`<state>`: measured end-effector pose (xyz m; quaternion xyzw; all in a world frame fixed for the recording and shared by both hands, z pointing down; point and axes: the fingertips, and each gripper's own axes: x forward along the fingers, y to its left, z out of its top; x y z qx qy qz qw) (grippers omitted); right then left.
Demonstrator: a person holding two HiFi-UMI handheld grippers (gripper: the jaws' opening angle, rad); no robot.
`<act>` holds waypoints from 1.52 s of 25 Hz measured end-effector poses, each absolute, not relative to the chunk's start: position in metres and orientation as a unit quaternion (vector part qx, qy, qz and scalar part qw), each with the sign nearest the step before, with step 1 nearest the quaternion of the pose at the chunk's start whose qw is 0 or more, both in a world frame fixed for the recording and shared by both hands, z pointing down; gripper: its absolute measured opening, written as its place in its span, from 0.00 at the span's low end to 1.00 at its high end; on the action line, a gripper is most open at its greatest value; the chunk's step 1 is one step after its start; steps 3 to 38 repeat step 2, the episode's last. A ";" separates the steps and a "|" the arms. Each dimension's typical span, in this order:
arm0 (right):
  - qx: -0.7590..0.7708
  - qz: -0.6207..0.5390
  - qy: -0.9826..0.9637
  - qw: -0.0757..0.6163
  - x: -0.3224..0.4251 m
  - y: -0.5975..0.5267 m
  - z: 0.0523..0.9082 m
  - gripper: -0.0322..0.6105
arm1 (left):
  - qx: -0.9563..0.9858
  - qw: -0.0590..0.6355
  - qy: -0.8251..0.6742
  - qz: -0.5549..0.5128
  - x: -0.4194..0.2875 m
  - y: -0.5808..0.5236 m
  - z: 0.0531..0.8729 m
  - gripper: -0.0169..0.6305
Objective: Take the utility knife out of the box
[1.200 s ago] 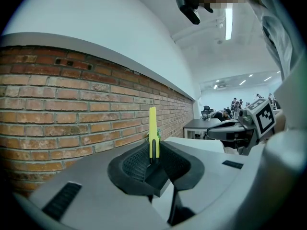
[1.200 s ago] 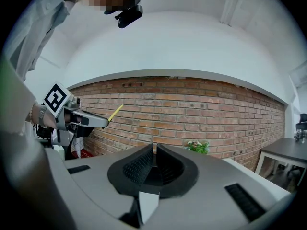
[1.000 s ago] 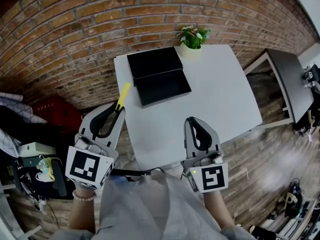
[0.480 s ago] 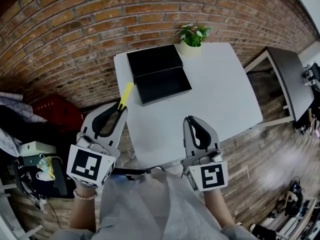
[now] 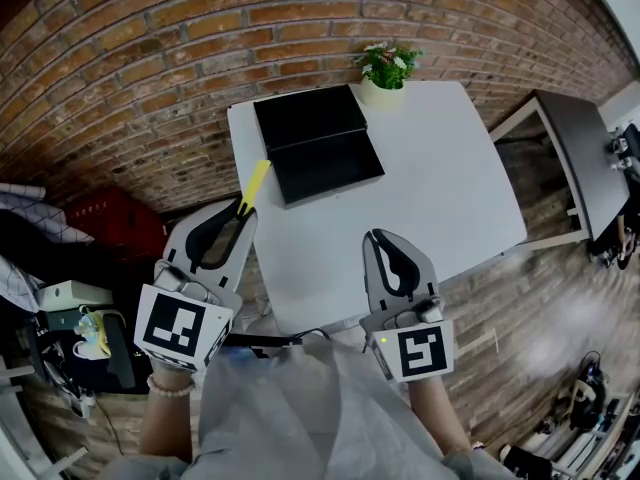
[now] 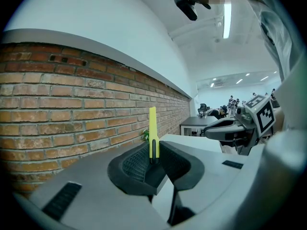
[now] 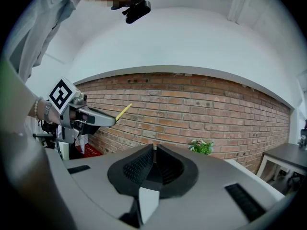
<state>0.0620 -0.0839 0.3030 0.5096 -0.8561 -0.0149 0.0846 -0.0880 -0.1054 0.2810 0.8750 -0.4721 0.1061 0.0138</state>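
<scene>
Grips a yellow utility knife (image 5: 254, 180) in the left tool (image 5: 240, 216), just off the bench (image 5: 440, 188) left edge, apart from the open black box (image 5: 315, 143) at the far left corner. Holds the right tool (image 5: 378, 240) clenched and empty above the near edge. Seems past the lifting-out step; probably needs only a set-down on bare bench next

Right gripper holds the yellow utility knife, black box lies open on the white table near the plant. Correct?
Wrong gripper. The left gripper holds the yellow utility knife, as the left gripper view shows; the right gripper is shut on nothing. The black box does lie open on the white table near the plant.
</scene>
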 end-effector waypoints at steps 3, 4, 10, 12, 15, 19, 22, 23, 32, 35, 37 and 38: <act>0.508 -0.019 -0.858 0.079 0.061 -0.085 0.301 0.13 | 0.875 0.014 -0.472 0.107 -0.088 -0.106 0.282 0.14; 0.508 -0.019 -0.858 0.079 0.061 -0.085 0.301 0.13 | 0.875 0.014 -0.472 0.107 -0.088 -0.106 0.282 0.14; 0.508 -0.019 -0.858 0.079 0.061 -0.085 0.301 0.13 | 0.875 0.014 -0.472 0.107 -0.088 -0.106 0.282 0.14; 0.508 -0.019 -0.858 0.079 0.061 -0.085 0.301 0.13 | 0.875 0.014 -0.472 0.107 -0.088 -0.106 0.282 0.14; 0.508 -0.019 -0.858 0.079 0.061 -0.085 0.301 0.13 | 0.875 0.014 -0.472 0.107 -0.088 -0.106 0.282 0.14; 0.508 -0.019 -0.858 0.079 0.061 -0.085 0.301 0.13 | 0.875 0.014 -0.472 0.107 -0.088 -0.106 0.282 0.14; 0.508 -0.019 -0.858 0.079 0.061 -0.085 0.301 0.13 | 0.875 0.014 -0.472 0.107 -0.088 -0.106 0.282 0.14; 0.508 -0.019 -0.858 0.079 0.061 -0.085 0.301 0.13 | 0.875 0.014 -0.472 0.107 -0.088 -0.106 0.282 0.14; 0.508 -0.019 -0.858 0.079 0.061 -0.085 0.301 0.13 | 0.875 0.014 -0.472 0.107 -0.088 -0.106 0.282 0.14; 0.508 -0.019 -0.858 0.079 0.061 -0.085 0.301 0.13 | 0.875 0.014 -0.472 0.107 -0.088 -0.106 0.282 0.14; 0.508 -0.019 -0.858 0.079 0.061 -0.085 0.301 0.13 | 0.875 0.014 -0.472 0.107 -0.088 -0.106 0.282 0.14; 0.508 -0.019 -0.858 0.079 0.061 -0.085 0.301 0.13 | 0.875 0.014 -0.472 0.107 -0.088 -0.106 0.282 0.14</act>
